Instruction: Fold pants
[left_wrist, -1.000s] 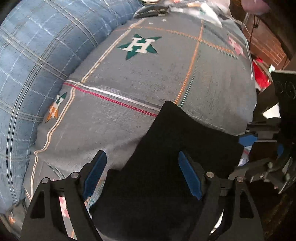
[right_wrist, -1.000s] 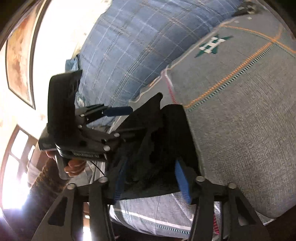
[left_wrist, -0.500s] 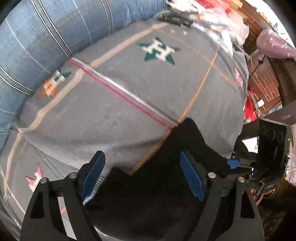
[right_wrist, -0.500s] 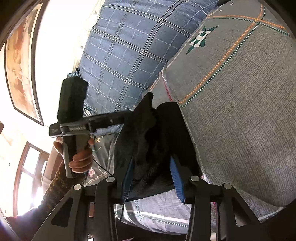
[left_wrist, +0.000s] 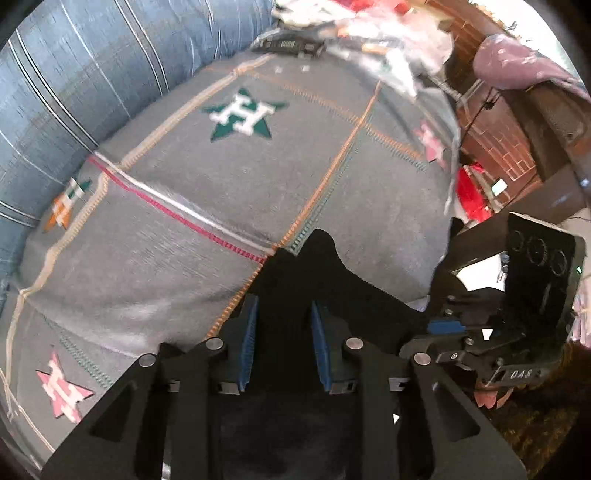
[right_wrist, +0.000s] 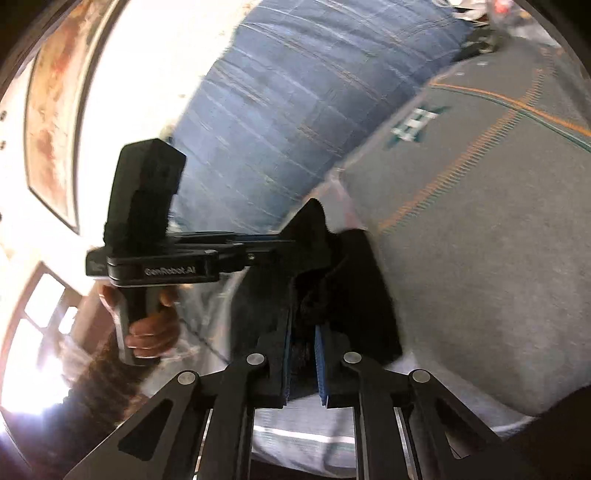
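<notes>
We see black pants bunched at lower centre, both tongs just closed: left gripper and right gripper each pinch the cloth.

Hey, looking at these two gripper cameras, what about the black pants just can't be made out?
- Left wrist view: the black pants run under the left gripper, whose frame hides their lower part.
- Right wrist view: motion blur; the fabric bunched at the right gripper is too dark to tell layers apart.
- Neither view shows the waistband or leg ends.
</notes>
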